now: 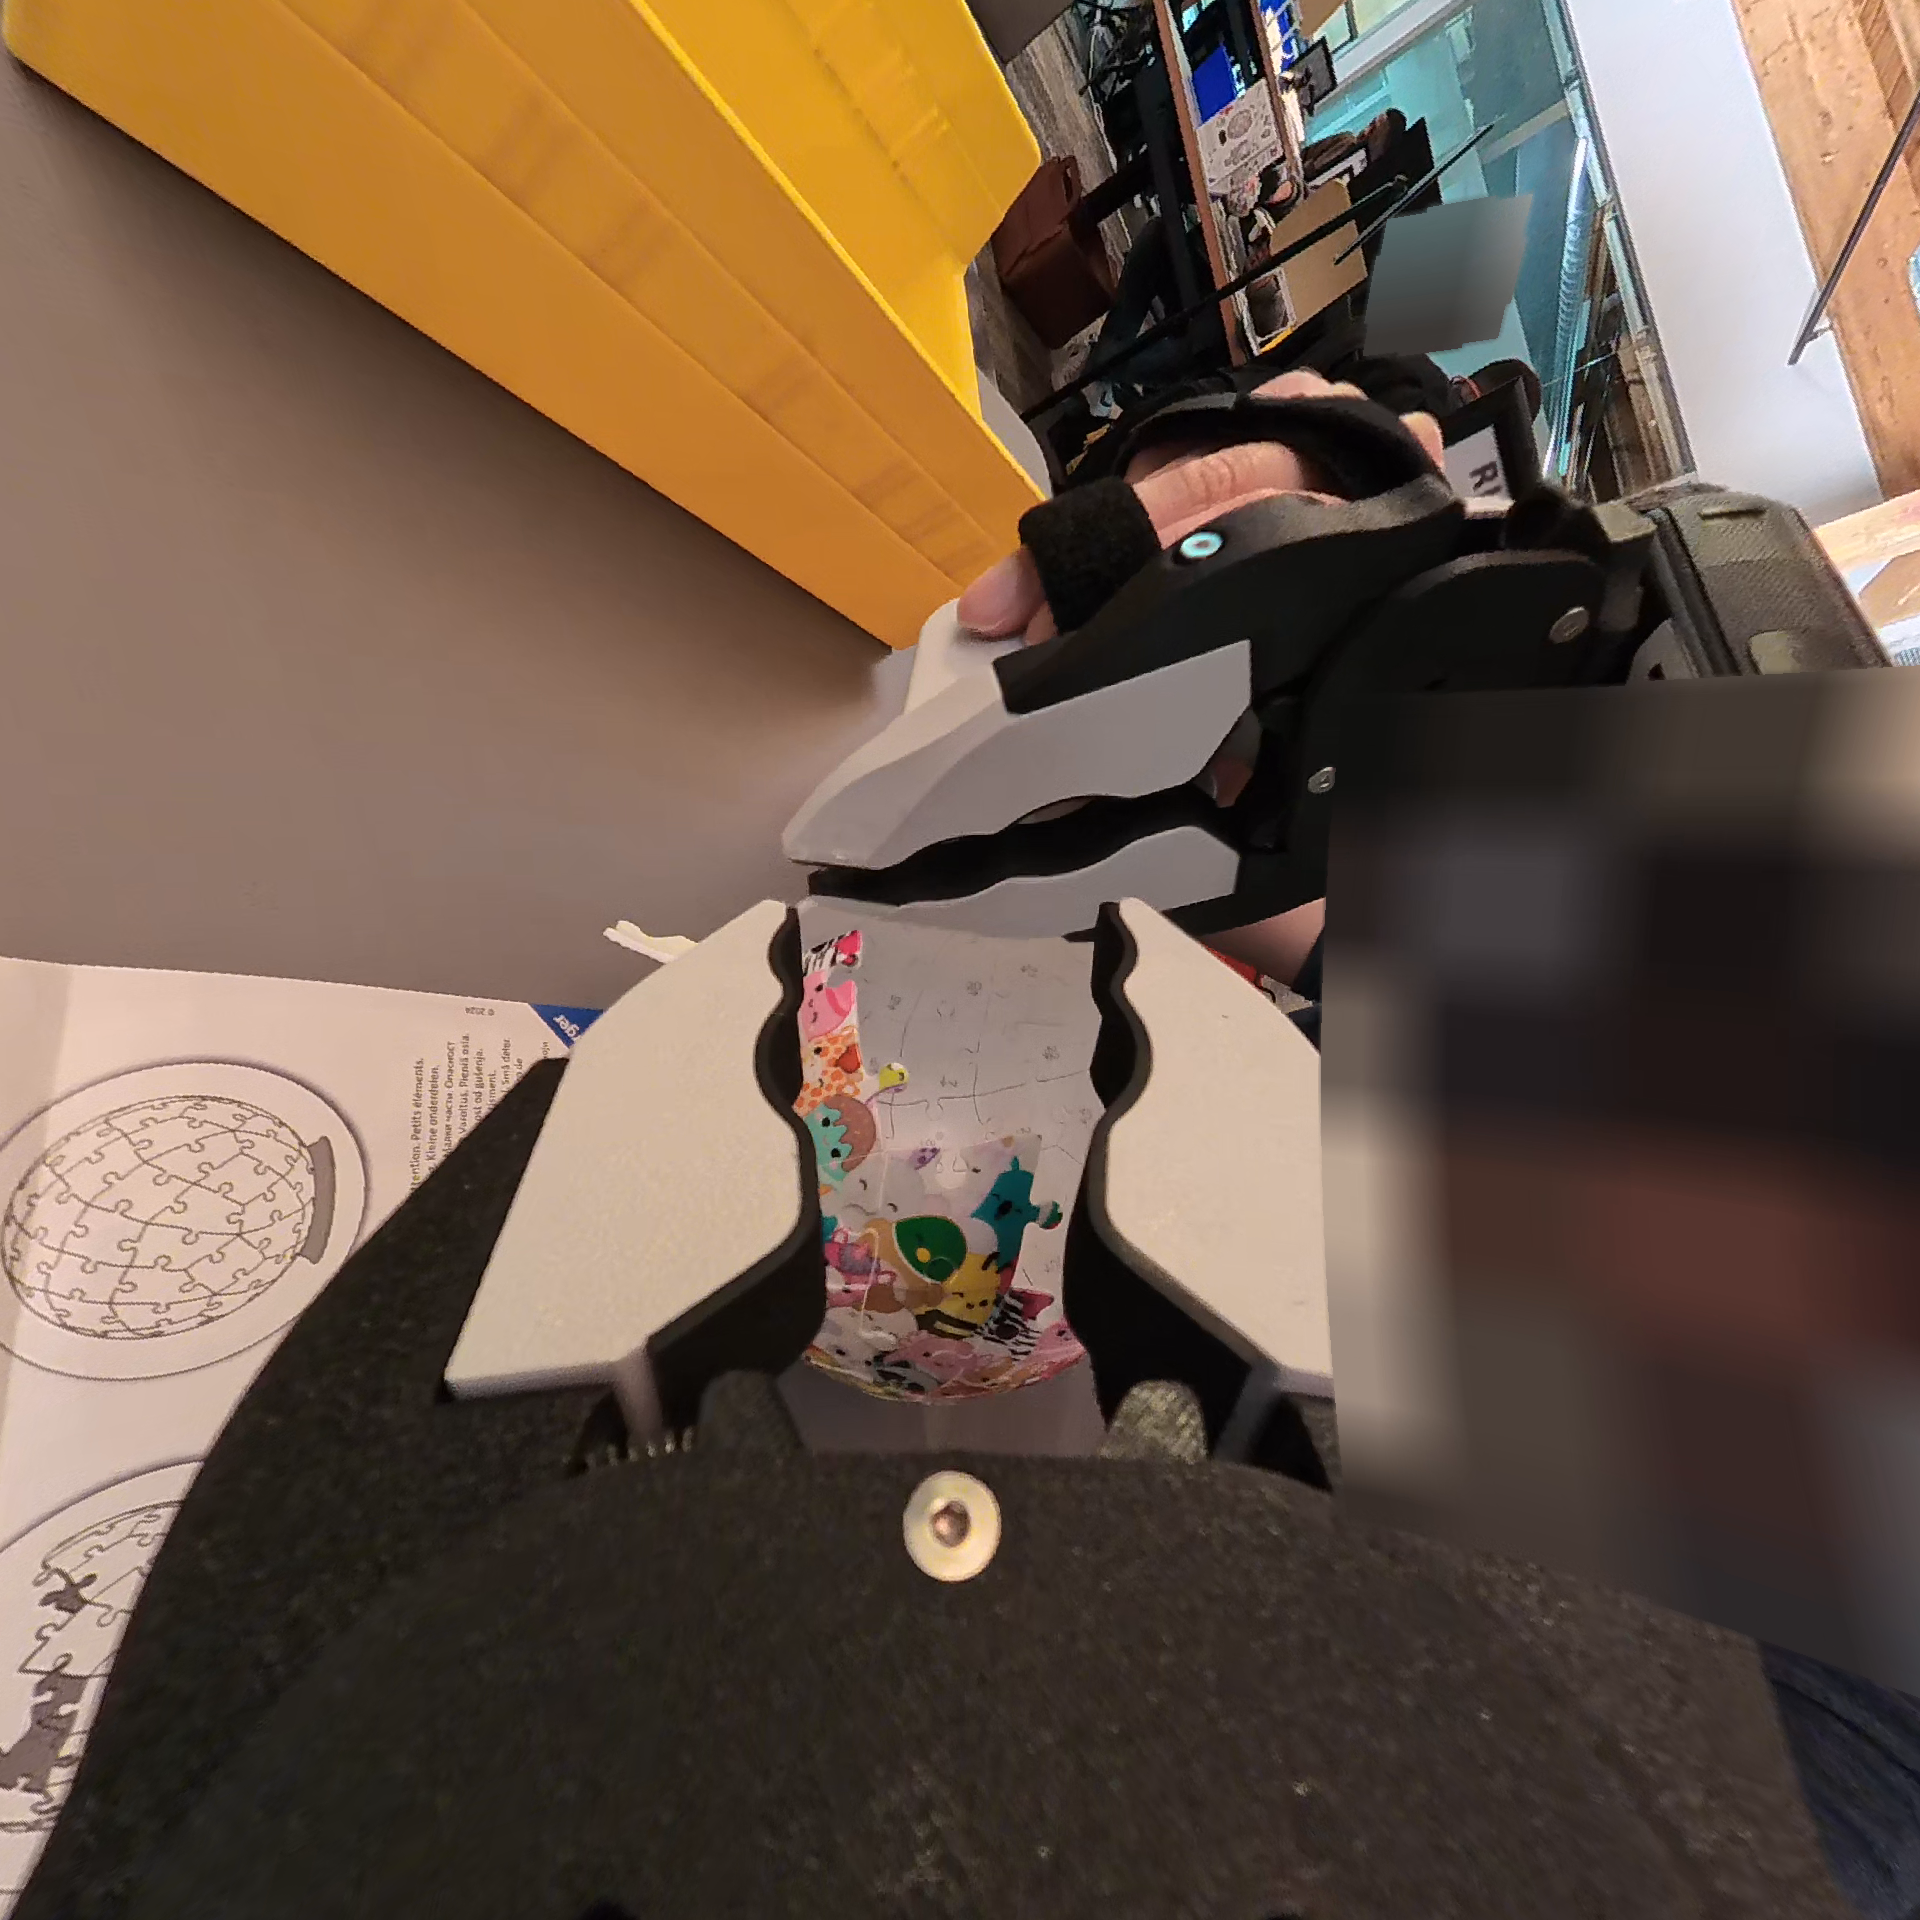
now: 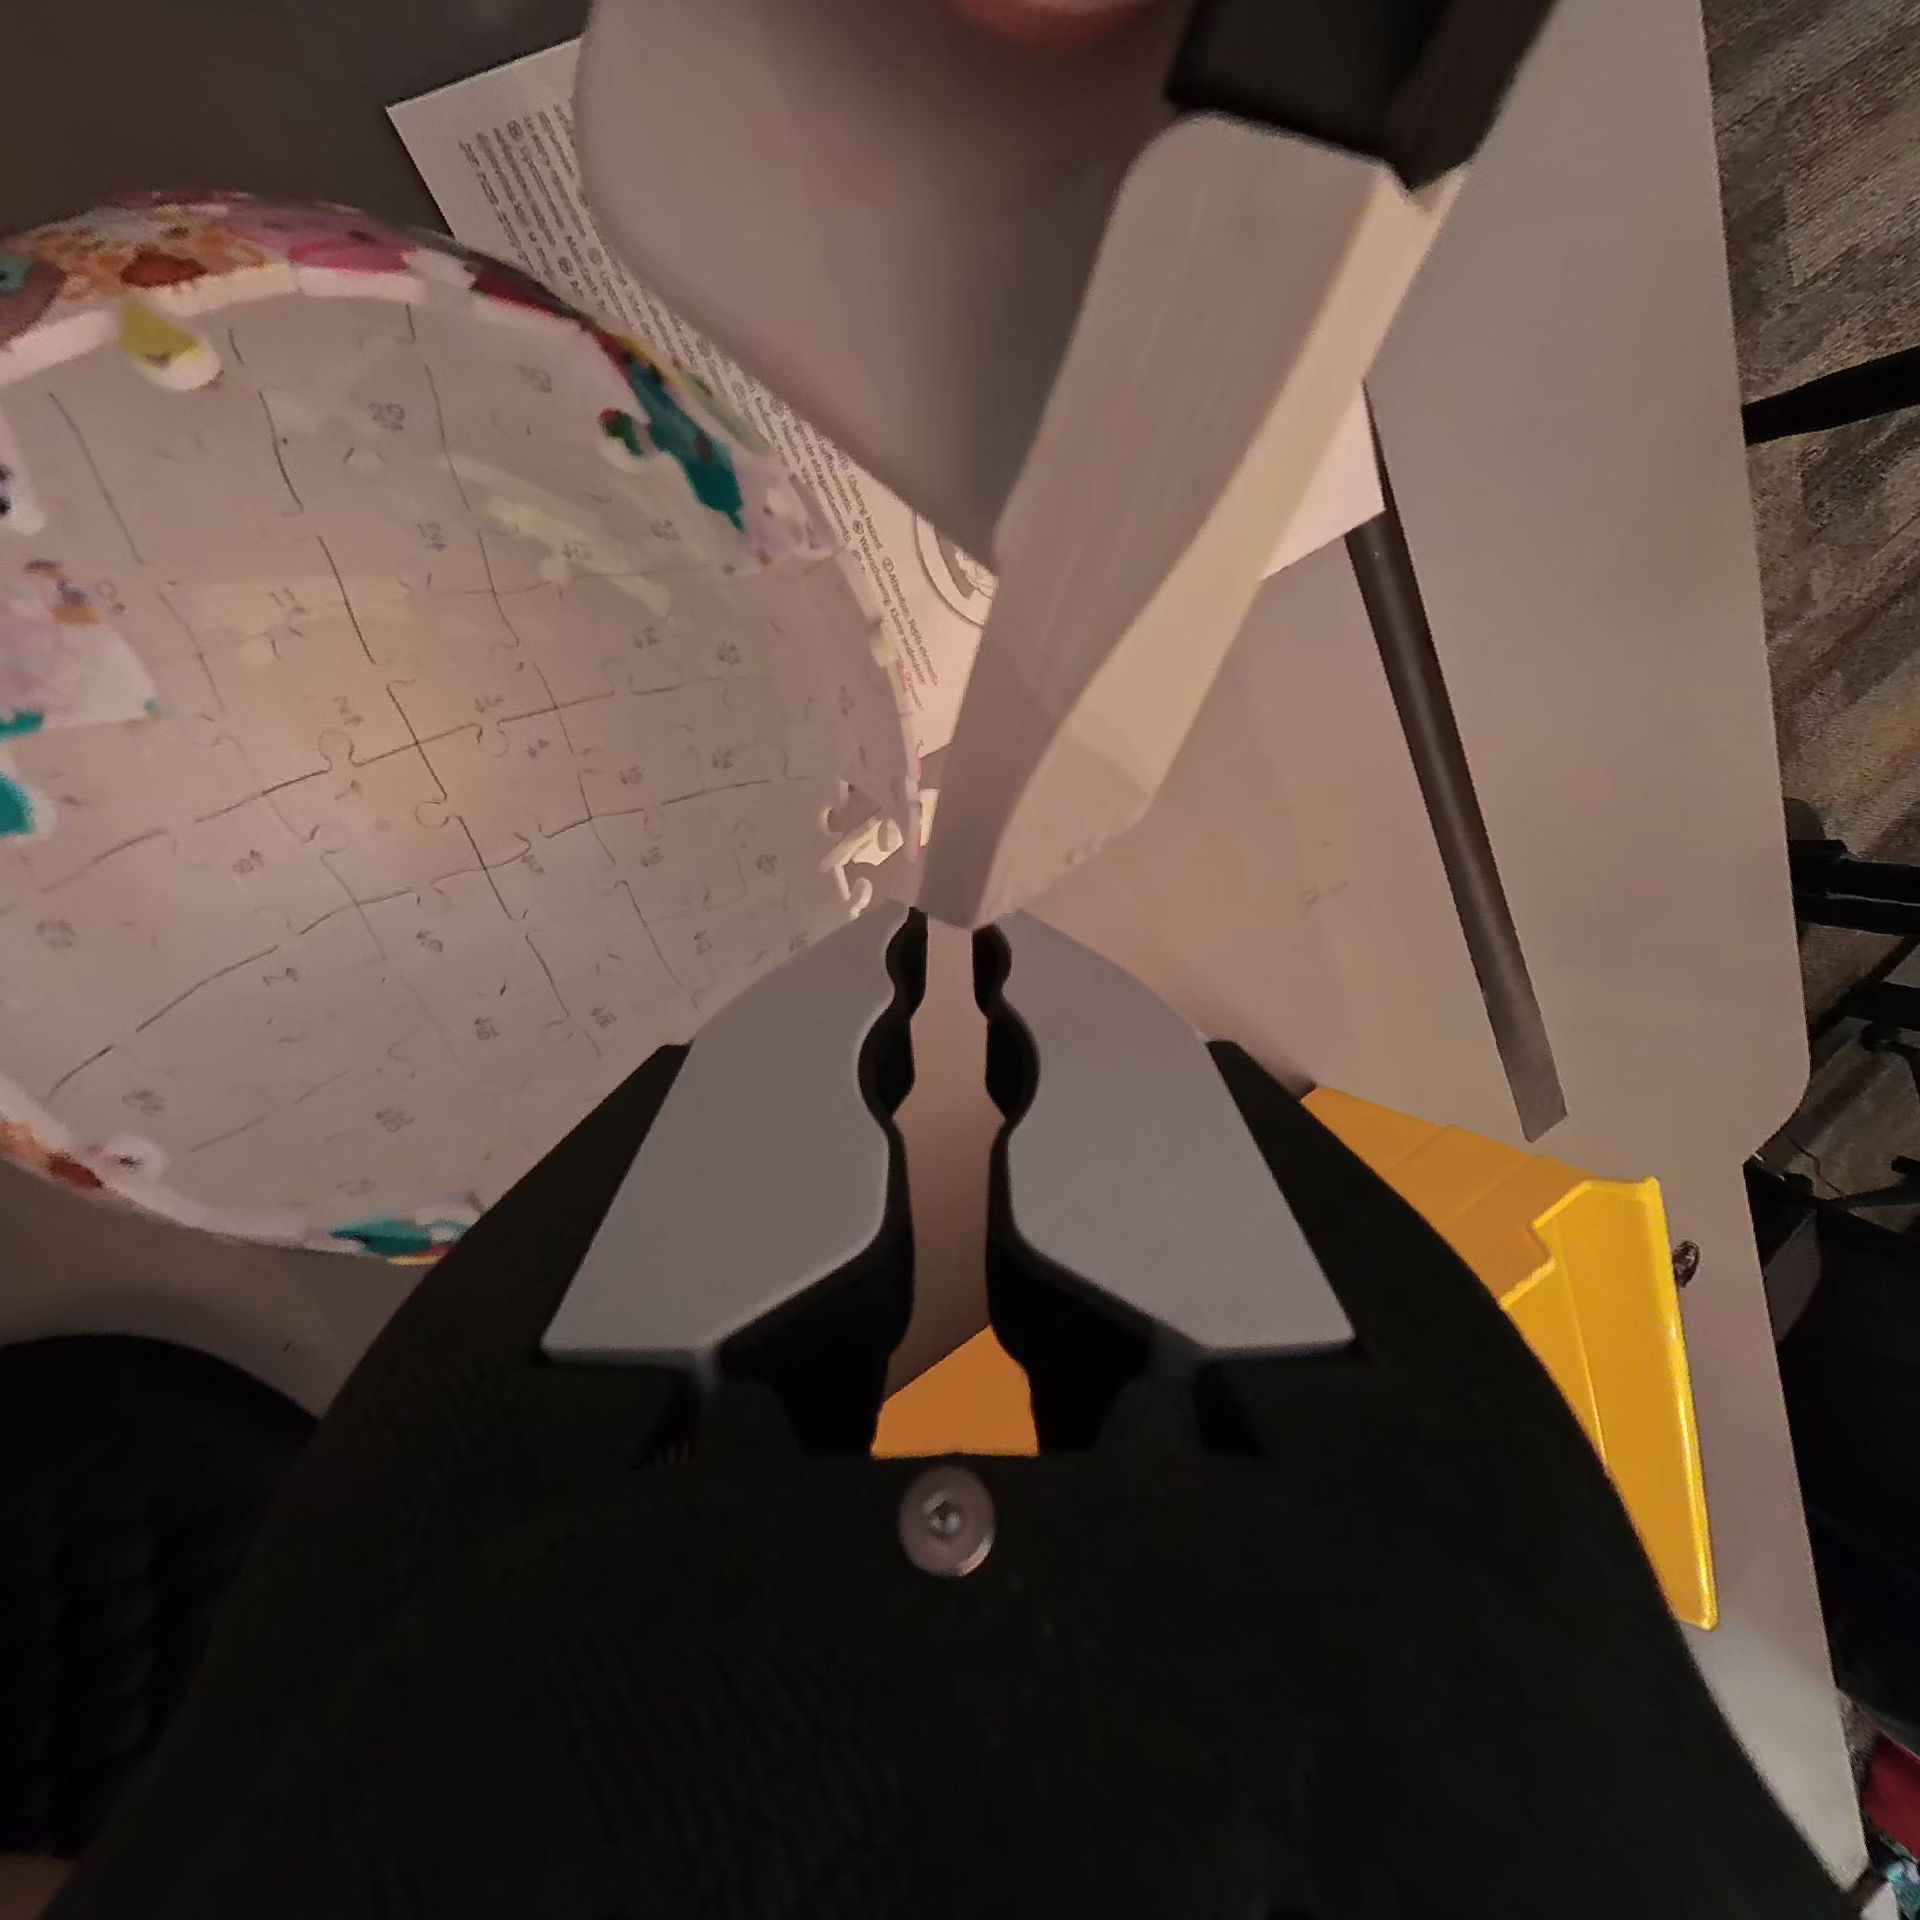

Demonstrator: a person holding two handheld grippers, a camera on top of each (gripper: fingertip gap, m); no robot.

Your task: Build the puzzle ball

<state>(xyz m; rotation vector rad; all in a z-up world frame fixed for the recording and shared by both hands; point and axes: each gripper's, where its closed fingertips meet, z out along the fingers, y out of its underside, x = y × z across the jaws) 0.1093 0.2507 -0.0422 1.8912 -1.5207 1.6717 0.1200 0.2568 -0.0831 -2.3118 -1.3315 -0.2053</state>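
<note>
Currently the half-built puzzle ball (image 1: 940, 1174) is clamped between the left hand-held gripper (image 1: 940, 925) fingers above the counter (image 1: 364, 675). The right hand-held gripper (image 2: 943, 925), nearly closed and apparently empty, is poised at the rim. Next, a loose piece must be fetched.

A grey worktop (image 1: 312, 644) is seen in the left wrist view, with yellow bins (image 1: 665, 239) set along its far side. Beyond them, a room with a glass partition (image 1: 1475, 114), a white wall (image 1: 1704, 208), light wooden panelling (image 1: 1839, 156) and shelving with boxes (image 1: 1236, 135) is shown in bright daylight. In the right wrist view, grey patterned carpet (image 2: 1808, 312) is seen past the rounded edge of the worktop (image 2: 1621, 520), where a dark table leg (image 2: 1455, 810) is visible below and the light is dimmer and warmer.
</note>
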